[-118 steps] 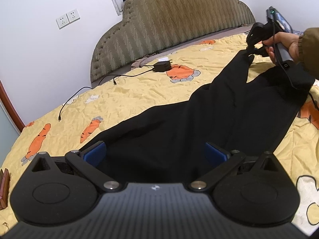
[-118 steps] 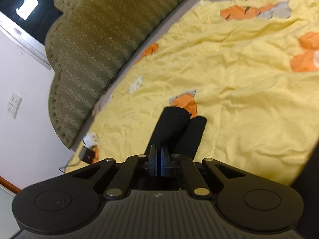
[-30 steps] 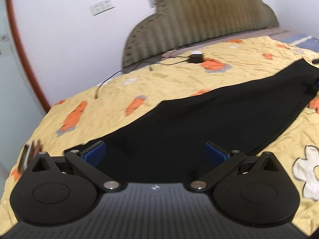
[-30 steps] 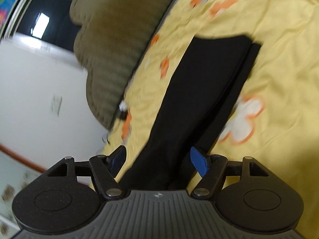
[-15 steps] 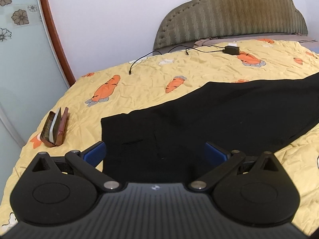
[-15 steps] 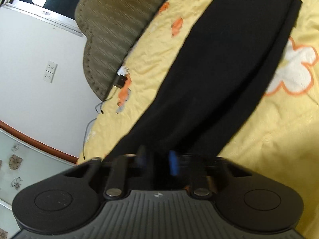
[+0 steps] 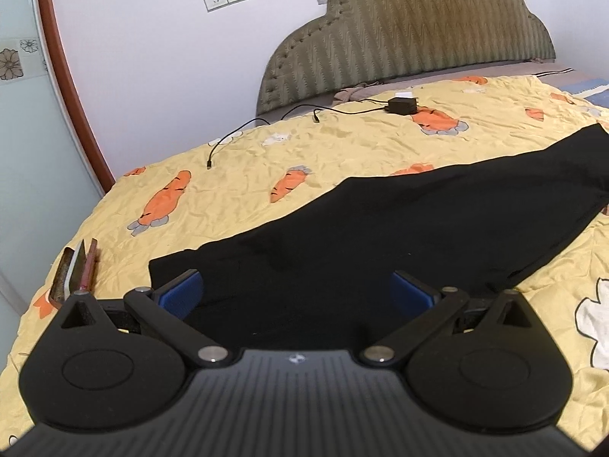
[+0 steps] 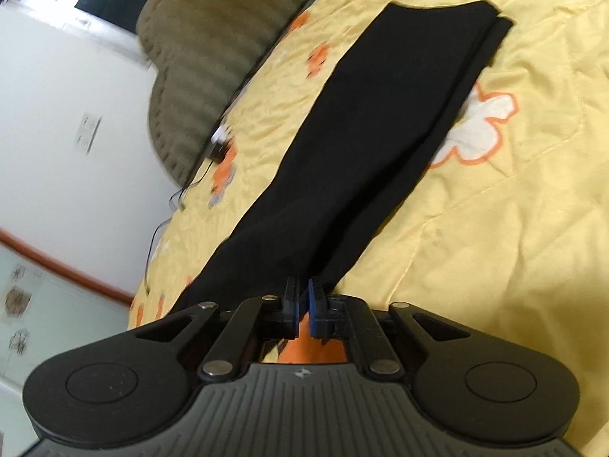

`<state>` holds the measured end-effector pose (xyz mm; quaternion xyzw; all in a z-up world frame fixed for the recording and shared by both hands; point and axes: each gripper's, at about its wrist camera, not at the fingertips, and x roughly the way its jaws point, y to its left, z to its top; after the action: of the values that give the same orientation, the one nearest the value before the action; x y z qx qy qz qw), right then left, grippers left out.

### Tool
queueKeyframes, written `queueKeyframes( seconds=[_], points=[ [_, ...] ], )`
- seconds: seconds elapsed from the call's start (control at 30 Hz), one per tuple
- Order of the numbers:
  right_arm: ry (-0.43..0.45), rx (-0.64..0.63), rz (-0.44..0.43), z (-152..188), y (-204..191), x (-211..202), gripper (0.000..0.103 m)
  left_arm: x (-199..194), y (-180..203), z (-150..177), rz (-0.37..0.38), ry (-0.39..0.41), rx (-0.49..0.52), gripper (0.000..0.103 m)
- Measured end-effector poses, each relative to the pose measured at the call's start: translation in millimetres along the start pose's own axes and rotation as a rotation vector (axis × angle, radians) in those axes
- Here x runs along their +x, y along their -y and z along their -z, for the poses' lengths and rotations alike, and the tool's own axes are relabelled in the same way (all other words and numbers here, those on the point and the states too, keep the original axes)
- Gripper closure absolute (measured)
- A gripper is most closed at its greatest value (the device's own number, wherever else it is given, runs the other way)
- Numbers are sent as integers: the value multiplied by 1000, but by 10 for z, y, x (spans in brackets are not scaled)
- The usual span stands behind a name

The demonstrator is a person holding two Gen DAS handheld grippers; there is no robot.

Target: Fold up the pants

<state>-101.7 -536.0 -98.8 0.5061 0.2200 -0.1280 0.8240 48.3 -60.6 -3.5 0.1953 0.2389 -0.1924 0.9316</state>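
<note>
Black pants (image 7: 399, 228) lie stretched flat across the yellow carrot-print quilt (image 7: 247, 175) on the bed, one leg folded over the other. My left hand-held gripper (image 7: 297, 293) hovers with its blue pads wide apart over the waist end. My right hand-held gripper (image 8: 303, 299) has its pads pressed nearly together at the fabric's near edge; I cannot tell whether cloth is pinched. A charger (image 7: 401, 106) sits near the headboard (image 7: 411, 26).

No readable text, no labels, no numbers, only a small emblem (illegible) on each gripper body
</note>
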Motion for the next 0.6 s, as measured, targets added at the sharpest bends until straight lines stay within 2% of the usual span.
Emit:
queueKeyframes(
  seconds=[0.07, 0.1, 0.17, 0.23, 0.3, 0.37, 0.43, 0.53, 0.6],
  points=[
    [9, -1, -23, 4, -47, -26, 96, 10, -55, 32, -12, -7, -20, 0],
    [-4, -42, -44, 25, -133, -16, 96, 7, -106, 55, -22, -12, -29, 0],
    [-34, -237, -32, 155, -486, 45, 93, -26, -228, 118, -71, -16, -36, 0],
    [-58, -486, 5, 433, -957, 167, 83, -80, -387, 201, -137, -22, -45, 0],
    [-81, -708, -9, 818, -1390, 319, 71, -136, -593, 305, -204, -40, -71, 0],
    [-91, -907, -72, 1274, -1758, 449, 65, -183, -810, 411, -266, -65, -102, 0],
    [-93, -1147, -150, 1808, -2093, 565, 51, -229, -1027, 508, -310, -94, -137, 0],
    [-18, -1548, -234, 2662, -2489, 707, 51, -262, -1282, 616, -368, -135, -180, 0],
    [40, -1774, -236, 3167, -2661, 824, 51, -265, -1402, 678, -418, -159, -189, 0]
  ],
)
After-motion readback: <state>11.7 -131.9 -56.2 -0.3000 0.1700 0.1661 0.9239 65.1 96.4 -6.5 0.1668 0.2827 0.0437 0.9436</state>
